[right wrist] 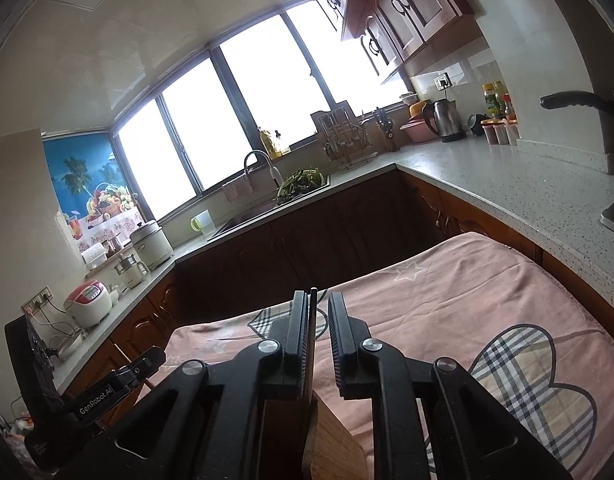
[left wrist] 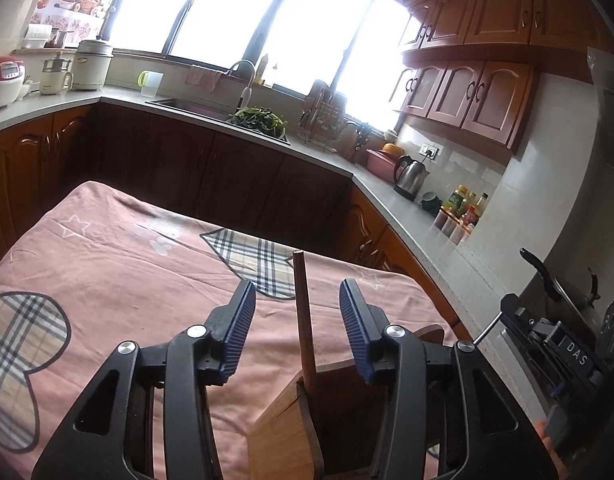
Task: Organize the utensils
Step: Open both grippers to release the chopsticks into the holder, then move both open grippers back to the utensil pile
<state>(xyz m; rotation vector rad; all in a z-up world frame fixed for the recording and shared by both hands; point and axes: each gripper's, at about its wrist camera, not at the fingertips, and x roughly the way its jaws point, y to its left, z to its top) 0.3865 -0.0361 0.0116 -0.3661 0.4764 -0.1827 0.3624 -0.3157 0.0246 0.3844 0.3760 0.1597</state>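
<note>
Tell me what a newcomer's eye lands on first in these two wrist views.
First, the brown wooden stick standing up from the wooden holder, right between the open fingers of the left gripper. Next, the pink cloth with plaid hearts covering the table beneath. In the right wrist view, the right gripper has a thin stick lying against its left finger, with a gap to the other.

Daylight floods through the windows [left wrist: 243,8], blown out to pure white across the top of both frames. Lower cabinets [left wrist: 187,168] sit in shadow. Fisheye bending curves the edges, corners black.
</note>
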